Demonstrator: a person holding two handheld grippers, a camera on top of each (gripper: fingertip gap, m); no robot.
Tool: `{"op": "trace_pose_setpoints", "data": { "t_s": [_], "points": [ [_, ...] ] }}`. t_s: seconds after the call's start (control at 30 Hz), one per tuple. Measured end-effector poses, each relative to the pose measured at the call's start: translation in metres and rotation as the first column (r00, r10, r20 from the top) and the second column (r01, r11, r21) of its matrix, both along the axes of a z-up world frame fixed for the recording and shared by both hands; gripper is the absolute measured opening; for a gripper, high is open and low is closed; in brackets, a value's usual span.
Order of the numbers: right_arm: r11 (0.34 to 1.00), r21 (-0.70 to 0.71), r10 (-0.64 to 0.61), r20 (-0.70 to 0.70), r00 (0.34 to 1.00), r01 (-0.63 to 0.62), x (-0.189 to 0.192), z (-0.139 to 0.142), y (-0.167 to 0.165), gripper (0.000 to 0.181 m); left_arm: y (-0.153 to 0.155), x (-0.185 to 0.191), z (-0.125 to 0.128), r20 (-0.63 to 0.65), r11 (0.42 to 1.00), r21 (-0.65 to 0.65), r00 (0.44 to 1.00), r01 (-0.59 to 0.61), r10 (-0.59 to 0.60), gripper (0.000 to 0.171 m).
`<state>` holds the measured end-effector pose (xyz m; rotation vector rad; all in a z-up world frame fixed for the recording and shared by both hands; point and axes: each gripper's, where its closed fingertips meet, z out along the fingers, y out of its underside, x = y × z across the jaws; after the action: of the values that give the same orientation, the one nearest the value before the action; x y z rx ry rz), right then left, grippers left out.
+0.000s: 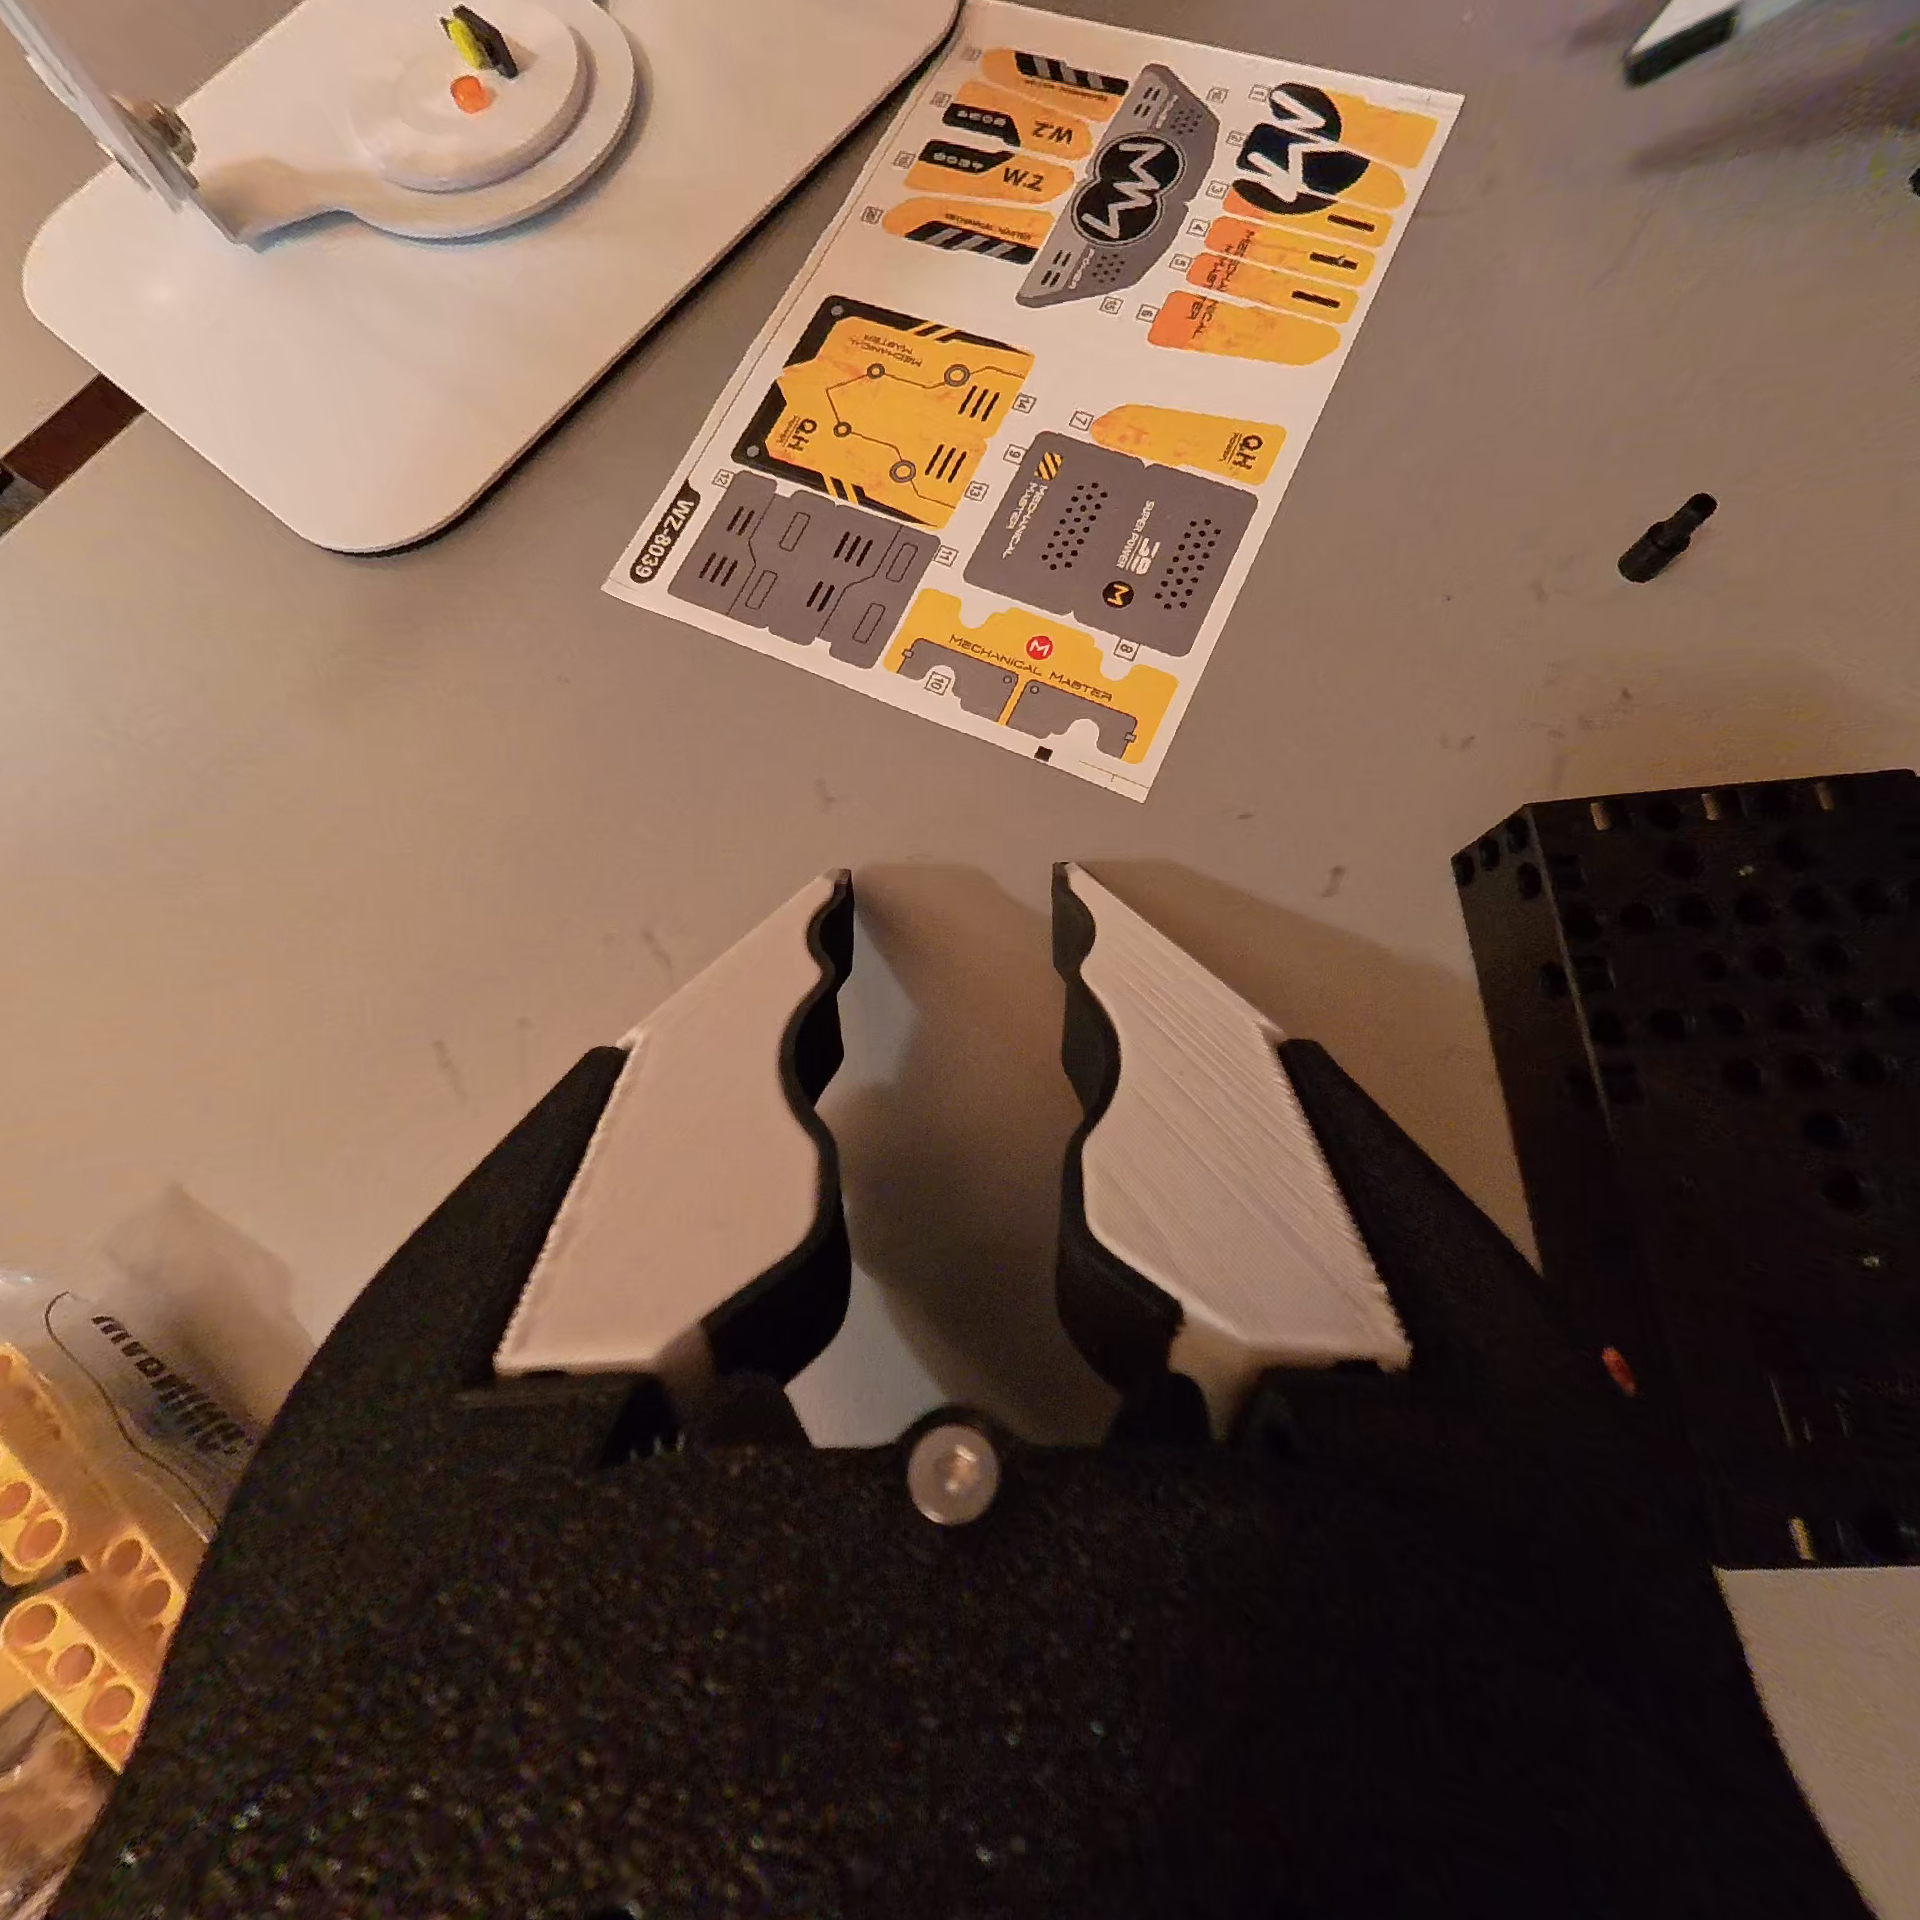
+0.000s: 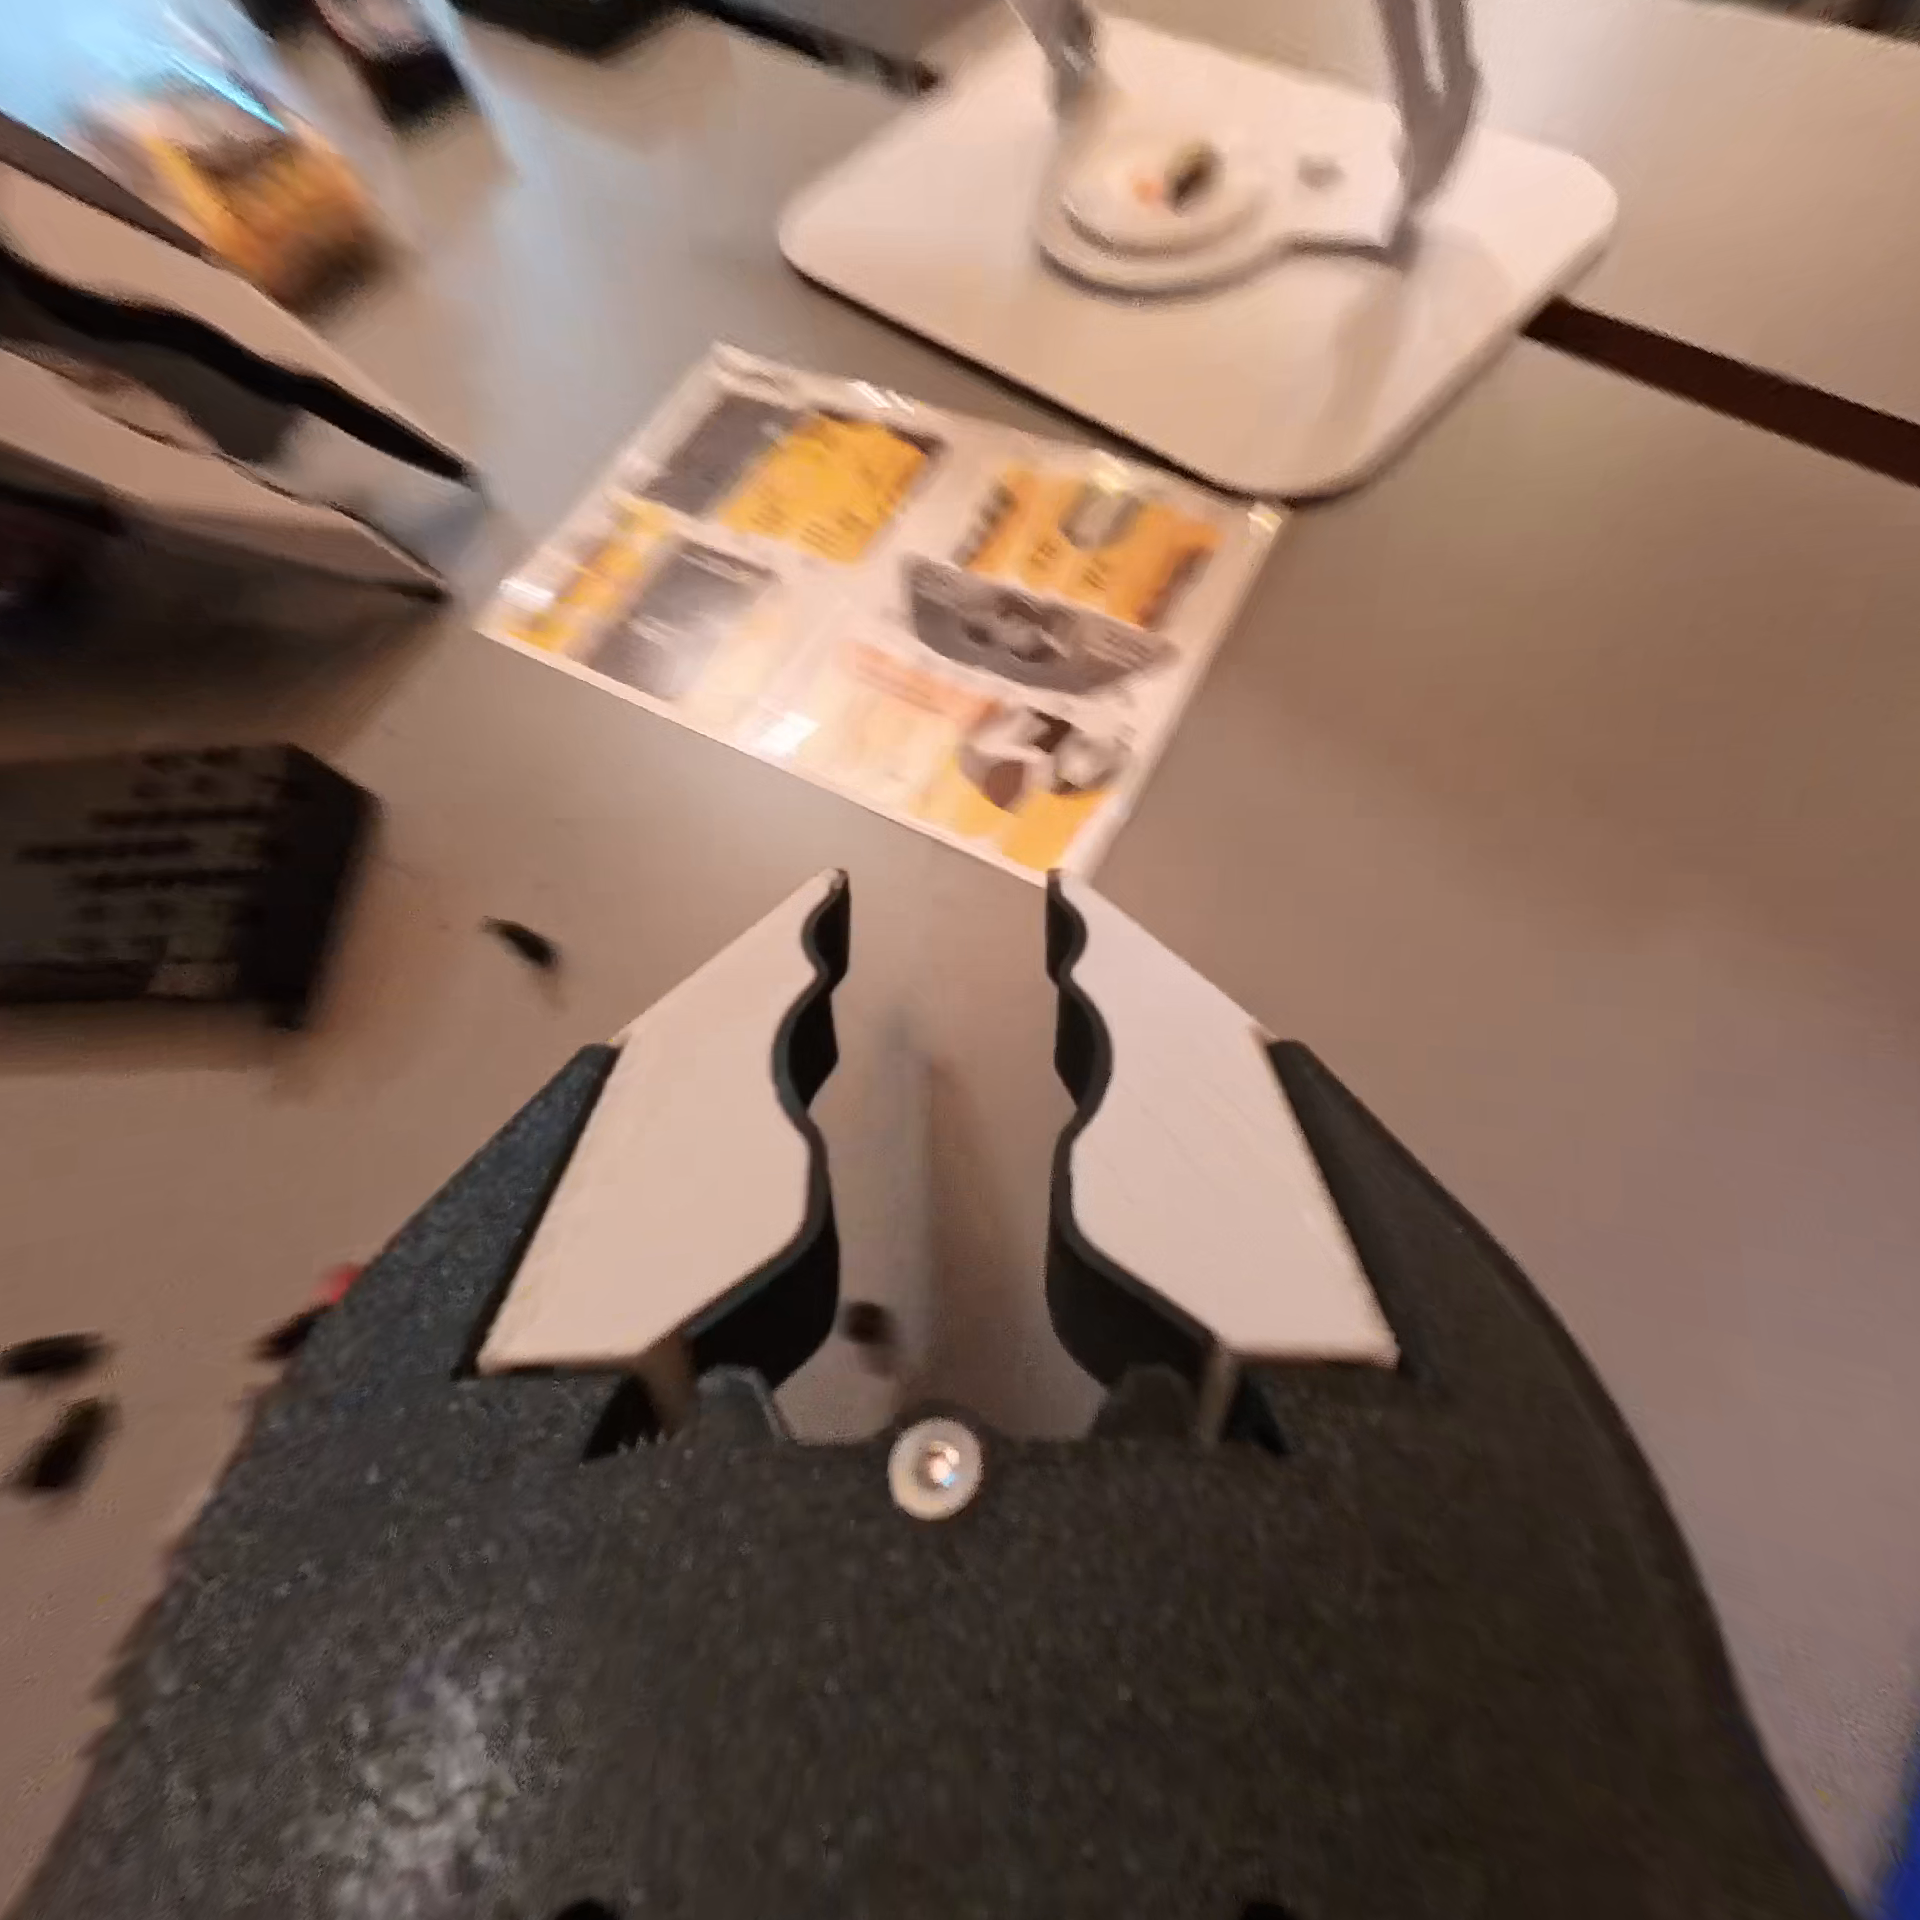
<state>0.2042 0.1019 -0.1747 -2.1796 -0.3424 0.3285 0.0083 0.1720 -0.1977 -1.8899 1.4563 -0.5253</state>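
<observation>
Left wrist view: empty spread tongs [image 1: 951, 883], one sticker sheet [image 1: 1039, 416].

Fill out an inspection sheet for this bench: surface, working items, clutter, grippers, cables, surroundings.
Surface: grey table, scuffed.
Working items: sticker sheet lying flat; black perforated block at right; bag of yellow holed beams at lower left.
Clutter: small black pin lying alone; further small black bits in the right wrist view, blurred.
Grippers: left gripper open, empty, over bare table; right gripper open, empty, near the sheet's edge.
Cables: nothing seen.
Surroundings: white stand base behind the sheet.
</observation>
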Motion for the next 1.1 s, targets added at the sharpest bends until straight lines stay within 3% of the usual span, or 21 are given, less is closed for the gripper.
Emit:
{"op": "trace_pose_setpoints", "data": {
  "t_s": [0.1,0.17,0.23,0.33,0.5,0.7,0.87,1.0,1.1],
  "points": [
    [0.986,0.100,0.154,-0.199,0.968,-0.136,-0.055,0.042,-0.014,0.045,0.000,0.000,0.000,0.001,1.000,-0.004,1.000,0.000,0.000,0.037],
    [0.958,0.160,0.271,-0.242,0.932,-0.237,-0.095,0.062,-0.030,0.050,0.000,0.000,0.000,0.002,1.000,-0.011,1.000,-0.001,0.001,0.037],
    [0.927,0.171,0.365,-0.209,0.908,-0.333,-0.133,0.066,-0.047,0.054,0.000,0.000,0.000,0.004,1.000,-0.021,1.000,-0.001,0.001,0.037],
    [0.901,0.112,0.427,-0.068,0.902,-0.419,-0.170,0.050,-0.065,0.058,0.000,0.000,-0.001,0.005,1.000,-0.030,1.000,-0.001,0.001,0.038],
    [0.899,0.050,0.410,0.256,0.875,-0.436,-0.181,0.017,-0.066,0.059,0.000,0.000,-0.001,0.004,1.000,-0.025,1.000,-0.001,0.001,0.038],
    [0.795,0.026,0.583,0.243,0.775,-0.606,-0.203,0.007,-0.087,0.059,0.000,0.000,0.000,0.002,1.000,-0.014,1.000,0.000,0.000,0.037],
    [0.738,0.054,0.587,0.442,0.679,-0.673,-0.209,0.001,-0.089,0.059,0.000,0.000,0.000,0.002,1.000,-0.011,1.000,0.000,0.000,0.037],
    [0.721,0.151,0.556,0.455,0.695,-0.676,-0.220,0.017,-0.088,0.059,-0.003,0.000,-0.001,0.000,1.000,-0.017,1.000,0.009,-0.009,0.033],
    [0.753,0.179,0.529,0.405,0.745,-0.633,-0.216,0.025,-0.080,0.059,-0.003,-0.002,0.000,0.000,1.000,-0.014,1.000,0.003,-0.003,0.033]
  ]
}}
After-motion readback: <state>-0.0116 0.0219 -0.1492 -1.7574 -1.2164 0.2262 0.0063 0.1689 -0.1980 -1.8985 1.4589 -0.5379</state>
